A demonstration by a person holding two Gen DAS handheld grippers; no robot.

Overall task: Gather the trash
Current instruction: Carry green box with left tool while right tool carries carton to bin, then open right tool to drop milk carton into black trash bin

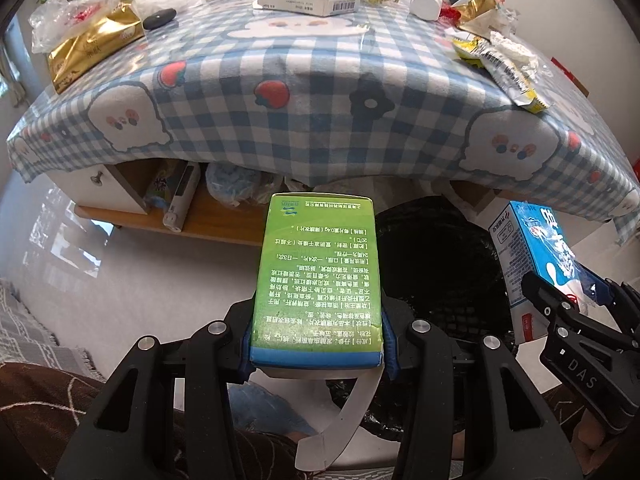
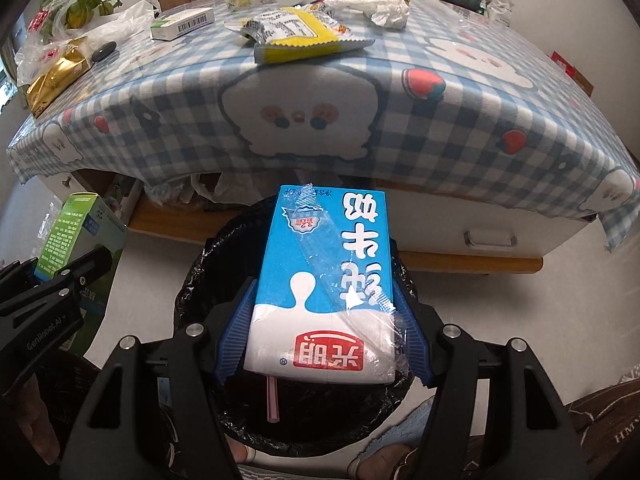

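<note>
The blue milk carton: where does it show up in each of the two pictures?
Left wrist view: milk carton at the right edge, clamped in the right gripper.
Right wrist view: carton in the centre, over the bin.
Shared landmark: black-lined trash bin.

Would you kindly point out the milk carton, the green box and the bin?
milk carton point(image 2: 320, 280): right wrist view, blue front face.
green box point(image 1: 318, 276): left wrist view, printed face.
bin point(image 2: 196, 280): right wrist view, liner rim.

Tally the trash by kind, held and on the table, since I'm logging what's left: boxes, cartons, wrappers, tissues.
Boxes: 2, green box held, white box on table
Cartons: 1, milk carton held
Wrappers: 1, yellow wrapper
Tissues: 1, crumpled tissue
Total: 5
</note>
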